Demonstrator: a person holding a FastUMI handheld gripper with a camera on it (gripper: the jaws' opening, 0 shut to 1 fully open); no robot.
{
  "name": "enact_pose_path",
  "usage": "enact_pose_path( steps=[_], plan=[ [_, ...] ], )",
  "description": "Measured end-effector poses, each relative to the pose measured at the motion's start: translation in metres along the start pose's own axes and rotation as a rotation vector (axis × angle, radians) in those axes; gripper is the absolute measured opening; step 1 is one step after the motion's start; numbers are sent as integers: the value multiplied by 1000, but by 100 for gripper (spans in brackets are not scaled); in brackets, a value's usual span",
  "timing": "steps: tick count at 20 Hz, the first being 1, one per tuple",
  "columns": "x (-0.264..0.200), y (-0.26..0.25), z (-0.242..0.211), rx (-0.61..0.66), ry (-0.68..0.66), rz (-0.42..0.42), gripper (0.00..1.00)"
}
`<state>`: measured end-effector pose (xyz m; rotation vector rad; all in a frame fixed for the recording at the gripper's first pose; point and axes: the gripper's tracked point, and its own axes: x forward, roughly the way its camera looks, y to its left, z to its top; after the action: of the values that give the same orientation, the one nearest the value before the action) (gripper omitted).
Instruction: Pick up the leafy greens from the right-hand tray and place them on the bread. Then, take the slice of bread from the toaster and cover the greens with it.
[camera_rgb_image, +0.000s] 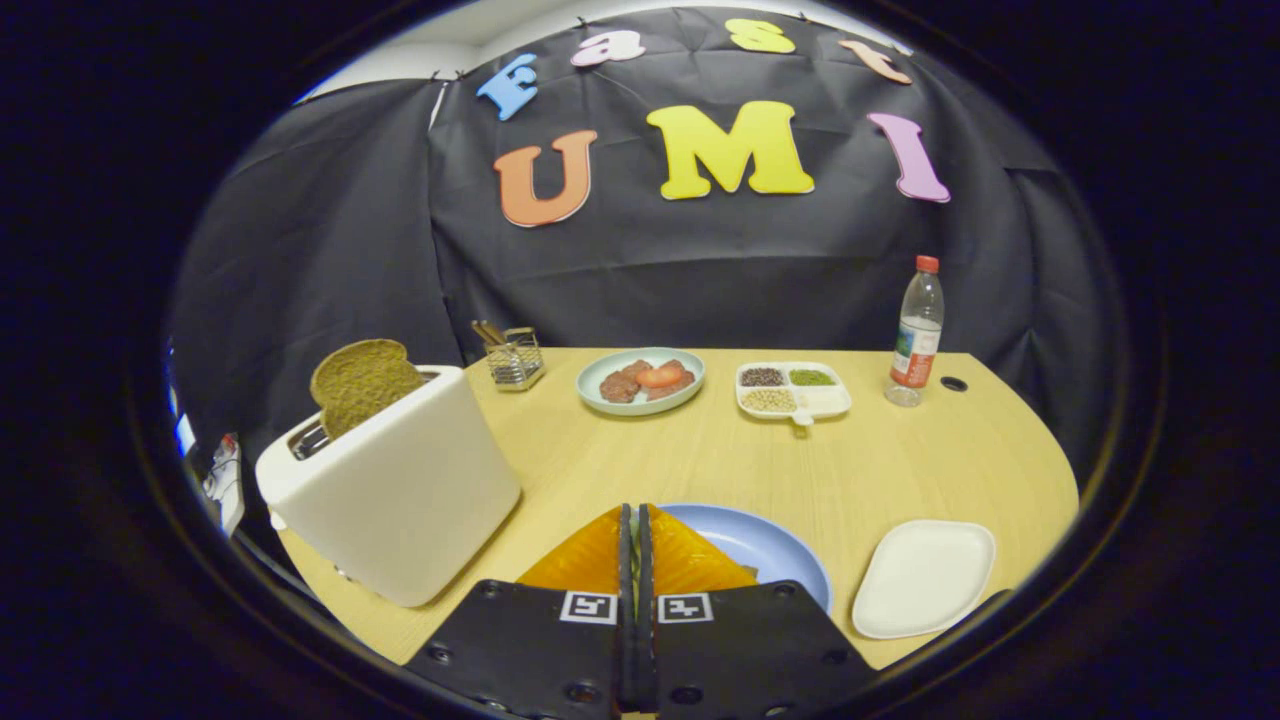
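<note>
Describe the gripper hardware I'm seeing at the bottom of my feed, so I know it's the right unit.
The gripper has two wedge-shaped fingers with a ribbed surface, each mounted on a flat black carriage block studded with round screw heads. Each block carries a small square black-and-white fiducial marker near the inner edge. A thin dark seam separates the two fingers, which stand closed together. No cables or sleeve are visible.

Tool (635, 520) fingers pressed together, empty

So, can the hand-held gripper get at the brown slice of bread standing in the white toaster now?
Probably yes. The brown bread slice sticks well above the white toaster, with nothing over it. But the hand-held gripper has its fingers closed together above the blue plate, so it must open first.
</note>
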<state>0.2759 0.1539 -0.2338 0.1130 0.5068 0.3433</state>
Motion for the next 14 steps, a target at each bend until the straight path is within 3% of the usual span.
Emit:
enact_pose_path(
  steps=[8,10,14],
  plan=[
    [30,-24,-3,-6,23,-56,3],
    [26,-26,2,-22,3,-64,16],
    [3,-25,14,-28,-35,-77,58]
  ],
)
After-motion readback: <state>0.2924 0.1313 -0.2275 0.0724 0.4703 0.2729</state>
